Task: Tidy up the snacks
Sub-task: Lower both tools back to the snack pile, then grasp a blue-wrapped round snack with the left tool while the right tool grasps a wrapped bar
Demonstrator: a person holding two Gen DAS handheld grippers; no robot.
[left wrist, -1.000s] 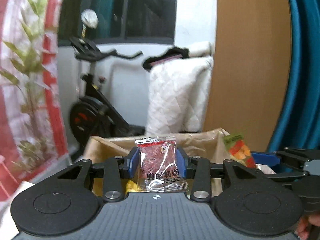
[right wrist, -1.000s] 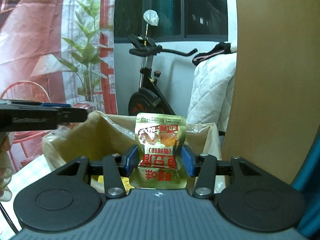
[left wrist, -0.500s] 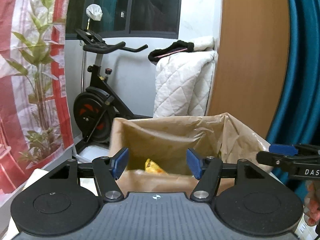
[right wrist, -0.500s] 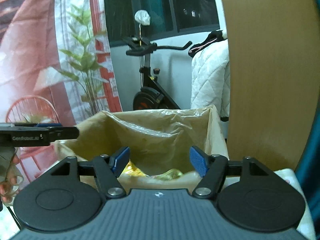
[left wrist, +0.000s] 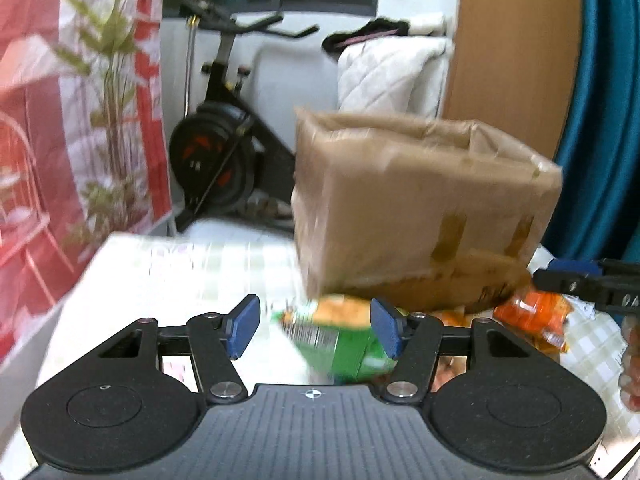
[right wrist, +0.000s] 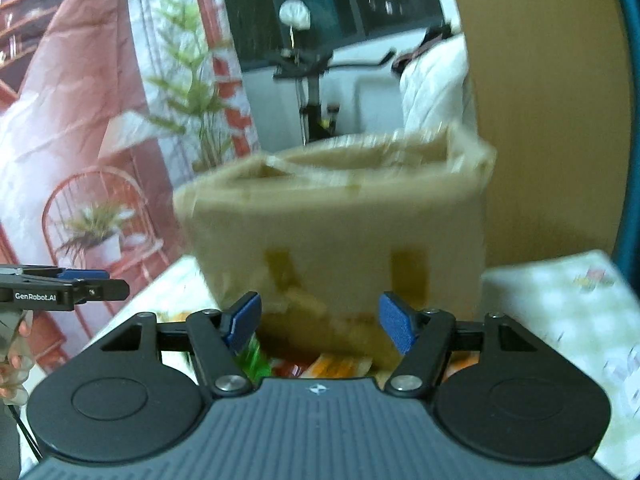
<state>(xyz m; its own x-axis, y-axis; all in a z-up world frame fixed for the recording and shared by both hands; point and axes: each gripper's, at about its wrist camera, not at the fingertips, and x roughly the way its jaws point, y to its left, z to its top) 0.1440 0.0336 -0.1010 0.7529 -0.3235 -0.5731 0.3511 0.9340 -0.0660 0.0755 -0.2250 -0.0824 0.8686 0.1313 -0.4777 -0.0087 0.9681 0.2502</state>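
A brown cardboard box [left wrist: 420, 208] lined with plastic stands on the checked tablecloth [left wrist: 180, 272]. In front of it lie loose snacks: a green packet [left wrist: 340, 344] and an orange packet [left wrist: 532, 316]. My left gripper [left wrist: 315, 327] hovers low over the table, its jaws closing. The green packet shows in the gap, but the pads do not touch it. My right gripper [right wrist: 320, 322] faces the box [right wrist: 340, 232] side-on, jaws closing with nothing between them. Orange and green packets [right wrist: 332, 364] lie just below it. Everything is motion-blurred.
An exercise bike [left wrist: 224, 152] and a white quilt [left wrist: 392, 72] stand behind the table. A wooden panel [left wrist: 512, 60] and teal curtain [left wrist: 608, 120] rise to the right. A printed banner hangs on the left. A person's hand [left wrist: 630, 368] holds the right gripper.
Both grippers held packets over the box a second ago, then opened and dropped them in. Since then they have pulled back and sunk, so the box now shows from the side.
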